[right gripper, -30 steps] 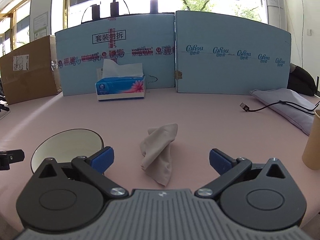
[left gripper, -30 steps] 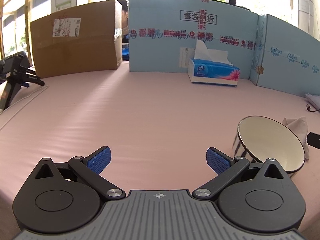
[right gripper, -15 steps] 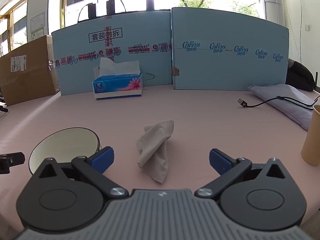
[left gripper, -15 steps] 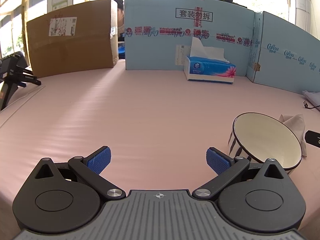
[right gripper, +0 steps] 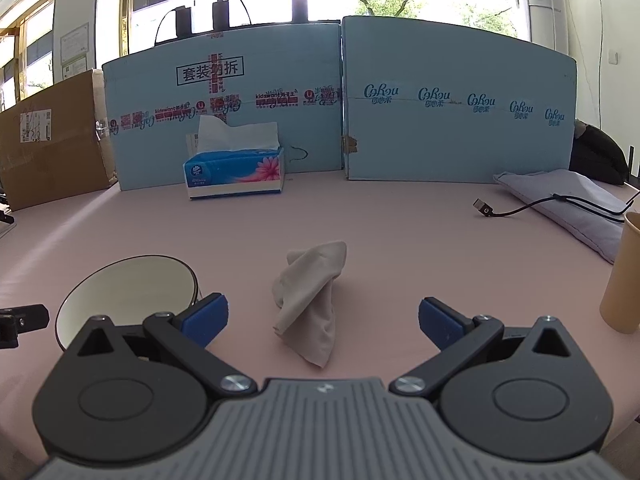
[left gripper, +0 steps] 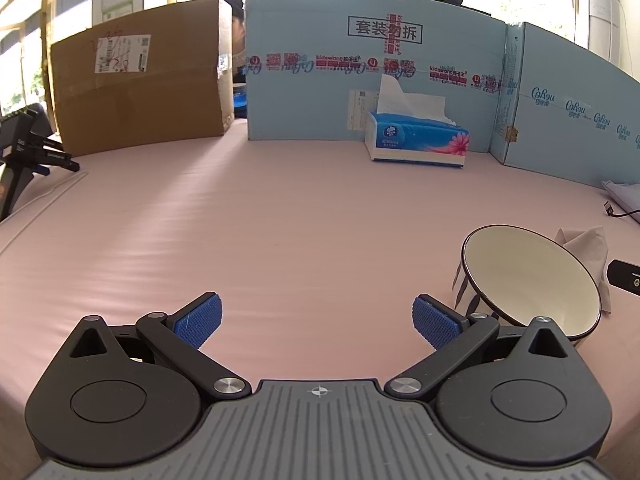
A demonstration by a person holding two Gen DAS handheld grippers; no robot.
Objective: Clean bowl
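Both my jaws are wide apart, holding nothing: left gripper [left gripper: 317,316], right gripper [right gripper: 323,318]. A crumpled beige cloth [right gripper: 310,300] lies at my right's twelve o'clock, the dark-rimmed white bowl [right gripper: 128,292] at ten, a blue tissue box [right gripper: 234,174] far behind.

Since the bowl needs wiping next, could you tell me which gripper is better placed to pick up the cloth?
Right. The cloth lies just ahead of the open right gripper.

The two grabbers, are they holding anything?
No. The left gripper and right gripper have open, empty jaws. Bowl and cloth lie untouched.
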